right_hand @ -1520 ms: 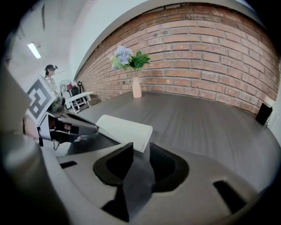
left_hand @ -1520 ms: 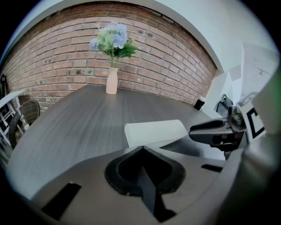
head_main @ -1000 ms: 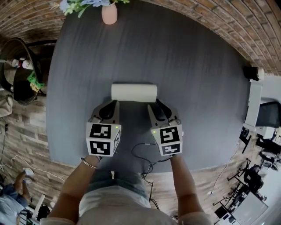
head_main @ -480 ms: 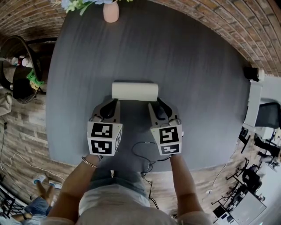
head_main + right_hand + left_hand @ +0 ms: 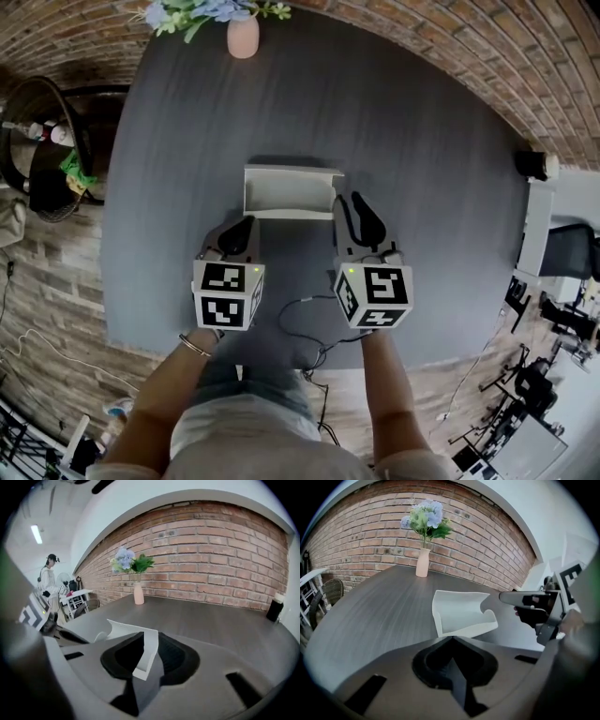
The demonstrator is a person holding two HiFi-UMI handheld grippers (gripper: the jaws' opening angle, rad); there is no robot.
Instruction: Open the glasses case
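Pinching the thin white lid (image 5: 149,648) of the glasses case (image 5: 286,192), the right gripper (image 5: 350,199) is holding that flap up between jaws that have just been closing on it. The case is lying open near the middle of the grey table (image 5: 422,141), just ahead of both grippers, well apart from the pink vase (image 5: 243,37) at the far edge. The left gripper (image 5: 242,225) is sitting with jaws pressed together, nothing between them, tips right at the case's near left corner.

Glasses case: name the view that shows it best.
Left gripper view: the glasses case lies whole and open, its inside visible. Head view shows it whole from above, but smaller; right gripper view catches only one white edge.
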